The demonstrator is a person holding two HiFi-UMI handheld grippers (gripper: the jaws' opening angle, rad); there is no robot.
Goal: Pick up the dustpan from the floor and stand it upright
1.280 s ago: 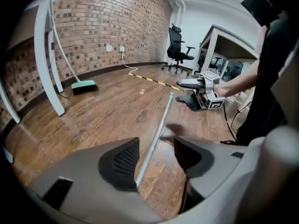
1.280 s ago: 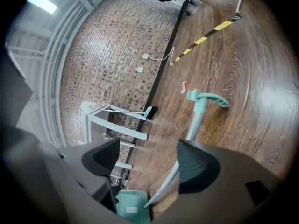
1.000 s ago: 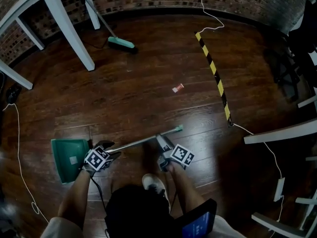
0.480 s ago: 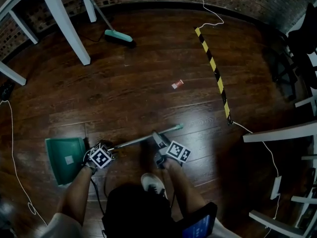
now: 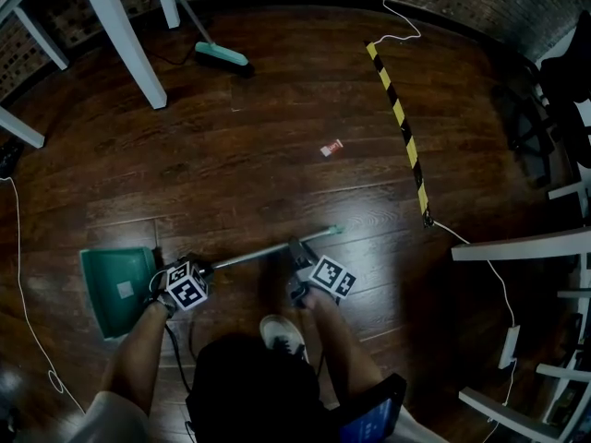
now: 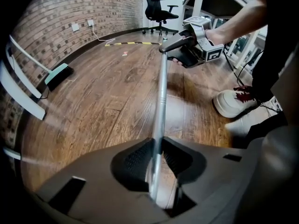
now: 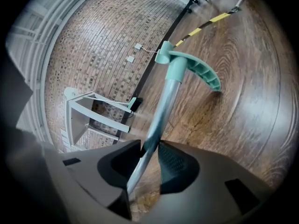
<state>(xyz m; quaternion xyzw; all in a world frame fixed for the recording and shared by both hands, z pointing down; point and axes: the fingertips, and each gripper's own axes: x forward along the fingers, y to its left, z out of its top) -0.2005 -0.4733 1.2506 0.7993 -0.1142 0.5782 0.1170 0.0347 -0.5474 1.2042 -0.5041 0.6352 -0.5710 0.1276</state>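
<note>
The dustpan lies on the wooden floor, its green pan (image 5: 113, 289) at the left. Its long metal handle (image 5: 259, 254) runs right to a green grip (image 5: 332, 232). My left gripper (image 5: 196, 273) points steeply down onto the handle right beside the pan. In the left gripper view the handle (image 6: 161, 92) runs between the pads (image 6: 135, 160), which have just been closing and now press on it. My right gripper (image 5: 295, 252) has also just been closing and is shut on the handle (image 7: 163, 106) further along, short of the green grip (image 7: 187, 66).
A broom with a green head (image 5: 222, 55) lies at the back left near white table legs (image 5: 125, 40). A yellow-black strip (image 5: 402, 118) crosses the floor at the right, with a small scrap (image 5: 331, 148) beside it. White furniture (image 5: 517, 245) stands at the right and a shoe (image 5: 282, 332) is close behind the handle.
My left gripper has come down onto the handle beside the pan. Both grippers' jaws have closed on the handle, which still lies on the floor.
</note>
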